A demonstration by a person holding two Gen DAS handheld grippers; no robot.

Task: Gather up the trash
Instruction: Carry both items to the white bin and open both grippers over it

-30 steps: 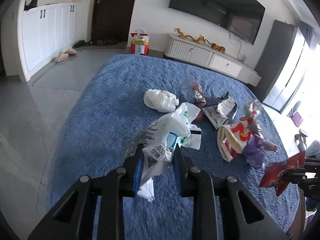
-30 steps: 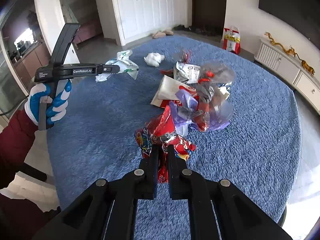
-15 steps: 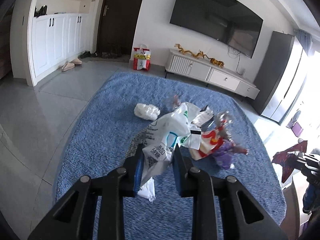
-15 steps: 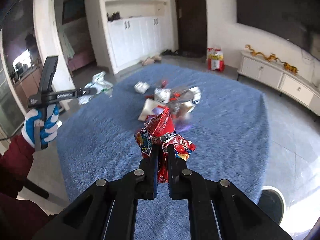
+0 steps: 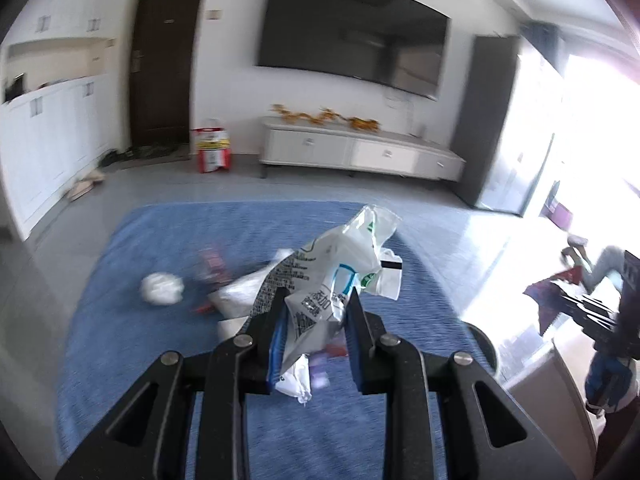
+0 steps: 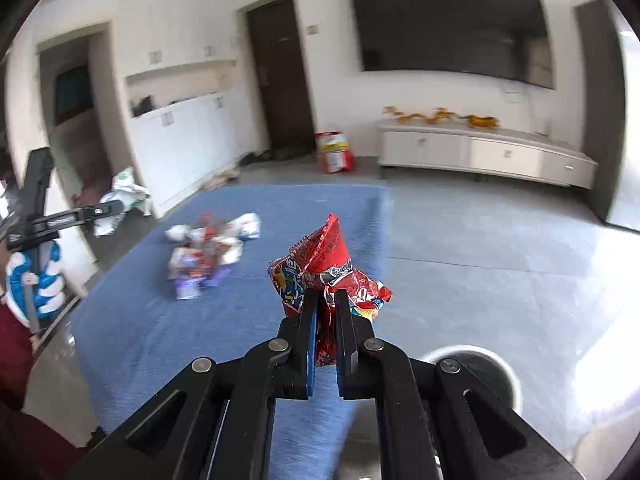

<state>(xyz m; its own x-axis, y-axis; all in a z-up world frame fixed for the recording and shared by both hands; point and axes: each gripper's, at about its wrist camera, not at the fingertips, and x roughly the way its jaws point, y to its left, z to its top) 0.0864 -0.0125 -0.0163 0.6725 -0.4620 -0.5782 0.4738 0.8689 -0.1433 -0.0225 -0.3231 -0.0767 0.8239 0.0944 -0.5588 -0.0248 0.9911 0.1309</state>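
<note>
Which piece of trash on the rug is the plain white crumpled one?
The white wad lying apart at the left edge of the pile; the others there show red, purple or print.

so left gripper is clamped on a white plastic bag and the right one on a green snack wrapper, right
Not quite: the wrapper in the right gripper is red, not green, as the right wrist view shows. The left gripper is indeed clamped on a white plastic bag.

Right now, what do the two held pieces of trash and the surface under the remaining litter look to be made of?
White bag in the left gripper: thin glossy plastic film, crumpled, printed text.
Red wrapper in the right gripper: shiny foil-like snack film, likely metallised plastic, with sharp creases.
Blue rug: fuzzy matte pile, probably textile.
</note>
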